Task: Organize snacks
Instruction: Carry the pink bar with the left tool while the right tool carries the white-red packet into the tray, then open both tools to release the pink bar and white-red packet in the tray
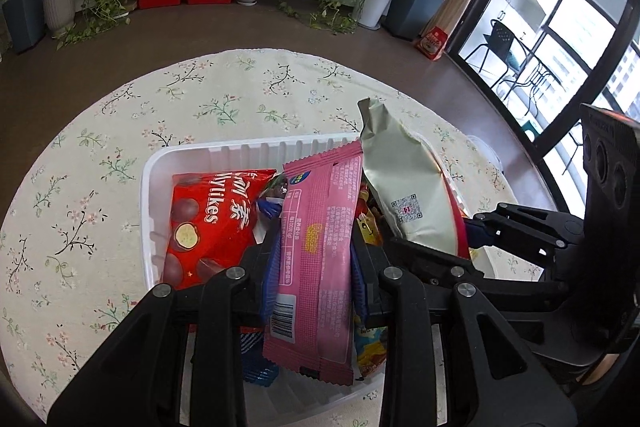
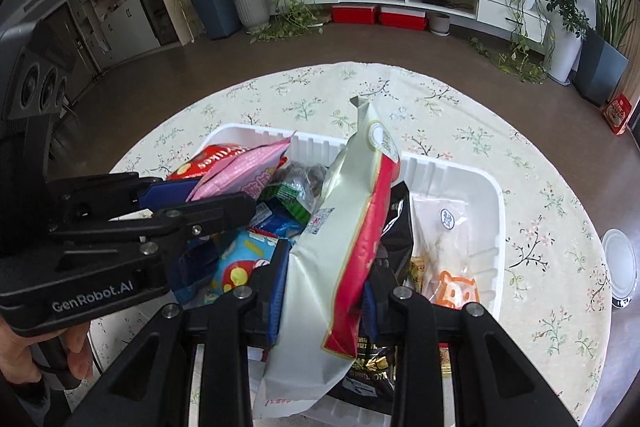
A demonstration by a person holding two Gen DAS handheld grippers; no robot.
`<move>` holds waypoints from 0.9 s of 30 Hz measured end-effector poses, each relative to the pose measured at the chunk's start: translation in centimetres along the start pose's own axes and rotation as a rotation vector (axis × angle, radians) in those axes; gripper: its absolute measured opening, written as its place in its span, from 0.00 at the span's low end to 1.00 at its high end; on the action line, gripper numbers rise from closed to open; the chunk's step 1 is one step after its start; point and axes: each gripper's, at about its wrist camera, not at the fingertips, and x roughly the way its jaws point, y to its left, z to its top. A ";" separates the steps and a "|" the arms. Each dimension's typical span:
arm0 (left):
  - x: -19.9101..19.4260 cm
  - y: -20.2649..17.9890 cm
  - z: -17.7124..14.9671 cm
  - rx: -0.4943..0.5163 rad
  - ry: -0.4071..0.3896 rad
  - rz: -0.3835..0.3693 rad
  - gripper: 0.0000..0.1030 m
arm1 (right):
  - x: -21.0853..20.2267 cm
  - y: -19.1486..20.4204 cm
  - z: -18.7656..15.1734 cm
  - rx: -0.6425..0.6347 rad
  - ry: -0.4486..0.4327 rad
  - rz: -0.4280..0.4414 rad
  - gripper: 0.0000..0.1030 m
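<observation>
Pinching a flat pink foil snack sachet (image 1: 316, 255) with crimped ends, the left gripper (image 1: 314, 267) holds it upright over the ribbed white plastic tray (image 1: 256, 149). Right gripper (image 2: 324, 291) clamps a glossy cream-and-red pillow bag (image 2: 348, 223), tilted above the tray's middle. Red Mylikes chocolate-ball pouch (image 1: 208, 223) lies inside the tray, left end. Tray sits on a floral tablecloth (image 1: 100, 155).

Crowded tray, open counter around it

Below both grippers the white tray (image 2: 490, 211) is packed with snack packets, so little room shows between them. The left gripper (image 1: 316, 247) and right gripper (image 2: 326, 267) stand just beside each other, blocking sideways passage. Beyond the tray's far wall, the flowered counter (image 1: 224, 99) lies bare.
</observation>
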 end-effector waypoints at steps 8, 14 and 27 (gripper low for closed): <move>0.6 0.2 -0.2 -0.002 -0.007 0.012 0.28 | 0.6 -0.2 -0.3 0.000 0.011 -0.015 0.34; 0.1 -0.1 -0.5 0.009 -0.010 0.027 0.50 | 0.5 0.1 -0.3 -0.001 0.009 -0.025 0.37; -1.7 -0.2 -1.4 0.014 -0.062 0.041 0.68 | -1.3 -0.1 -0.7 0.000 -0.025 -0.044 0.46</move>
